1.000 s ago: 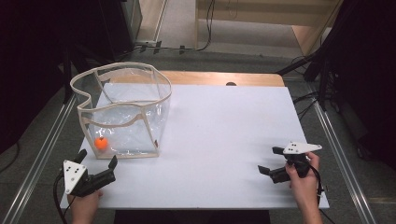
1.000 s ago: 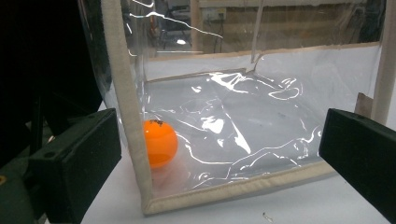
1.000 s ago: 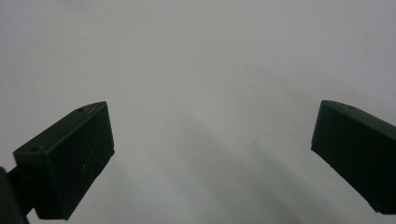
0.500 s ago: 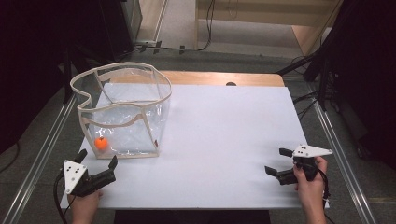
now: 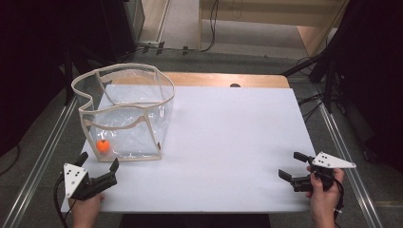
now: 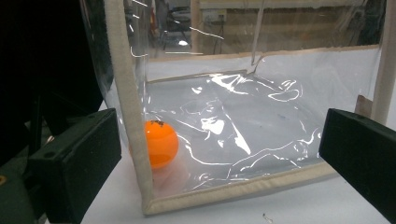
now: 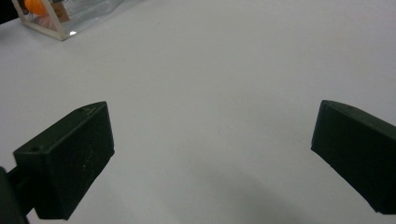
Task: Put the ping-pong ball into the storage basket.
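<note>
Two grippers, left [image 5: 99, 164] and right [image 5: 292, 165], black fingers wide apart, empty, round orange ball [image 6: 160, 143] inside crinkled clear bag [image 6: 243, 121]

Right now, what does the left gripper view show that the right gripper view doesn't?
Left gripper view alone: the whole orange ball close up in a corner of the clear bag, behind its beige trim, between the left tongs held open. Right gripper view alone: a wide bare stretch of white table between the right tongs, also open. Both share the bag and the ball, which sit far off at the right view's top left corner.
</note>
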`<state>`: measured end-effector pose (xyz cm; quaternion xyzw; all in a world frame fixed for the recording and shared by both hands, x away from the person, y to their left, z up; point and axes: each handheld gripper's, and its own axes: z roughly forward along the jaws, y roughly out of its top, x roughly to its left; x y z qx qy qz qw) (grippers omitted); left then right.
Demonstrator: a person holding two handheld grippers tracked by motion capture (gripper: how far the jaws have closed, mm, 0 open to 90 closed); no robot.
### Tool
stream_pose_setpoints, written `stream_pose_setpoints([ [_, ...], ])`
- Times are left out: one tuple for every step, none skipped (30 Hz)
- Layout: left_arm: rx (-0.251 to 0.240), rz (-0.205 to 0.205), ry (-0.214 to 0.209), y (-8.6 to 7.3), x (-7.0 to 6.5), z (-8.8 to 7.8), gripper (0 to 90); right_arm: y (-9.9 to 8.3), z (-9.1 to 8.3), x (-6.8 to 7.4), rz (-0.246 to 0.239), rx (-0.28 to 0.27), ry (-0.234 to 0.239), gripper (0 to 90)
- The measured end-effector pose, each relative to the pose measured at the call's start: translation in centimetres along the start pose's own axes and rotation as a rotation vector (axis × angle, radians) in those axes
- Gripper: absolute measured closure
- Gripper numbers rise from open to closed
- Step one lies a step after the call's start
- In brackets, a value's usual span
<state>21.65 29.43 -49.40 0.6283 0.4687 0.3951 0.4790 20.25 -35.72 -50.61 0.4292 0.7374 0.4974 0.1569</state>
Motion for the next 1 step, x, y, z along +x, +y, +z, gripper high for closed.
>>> stream_pose_setpoints([
  [-0.004,0.001,0.001,-0.01,-0.02,0.00,0.0,-0.07,-0.04,-0.03,0.008,-0.007,0.005,0.0],
])
